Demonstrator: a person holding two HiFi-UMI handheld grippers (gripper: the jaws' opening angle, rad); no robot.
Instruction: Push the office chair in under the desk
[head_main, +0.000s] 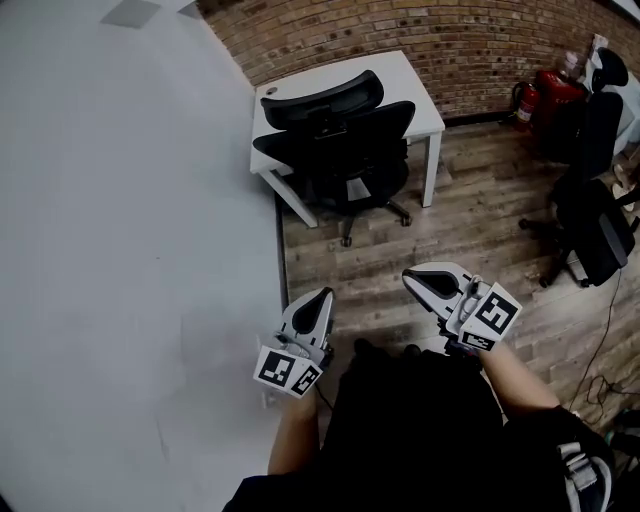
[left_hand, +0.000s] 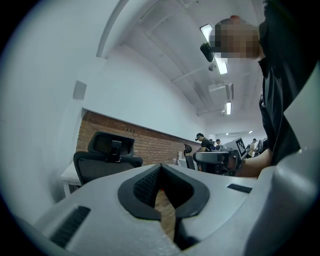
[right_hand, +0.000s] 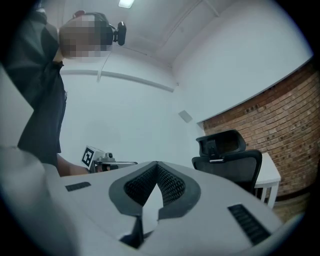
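A black office chair (head_main: 340, 135) with a headrest stands in front of the white desk (head_main: 420, 95) by the brick wall, its back toward me and its seat partly under the desktop. The chair (left_hand: 107, 157) shows at the left of the left gripper view and the chair (right_hand: 230, 160) at the right of the right gripper view. My left gripper (head_main: 322, 297) is shut and empty, held level near my body, well short of the chair. The right gripper (head_main: 412, 277) is also shut and empty, beside it to the right.
A grey wall (head_main: 130, 250) runs along the left, close to my left gripper. At the right stand another black chair (head_main: 595, 120), a black bag (head_main: 600, 235), red extinguishers (head_main: 545, 95) and floor cables (head_main: 600, 380). Wooden floor (head_main: 370, 280) lies between me and the chair.
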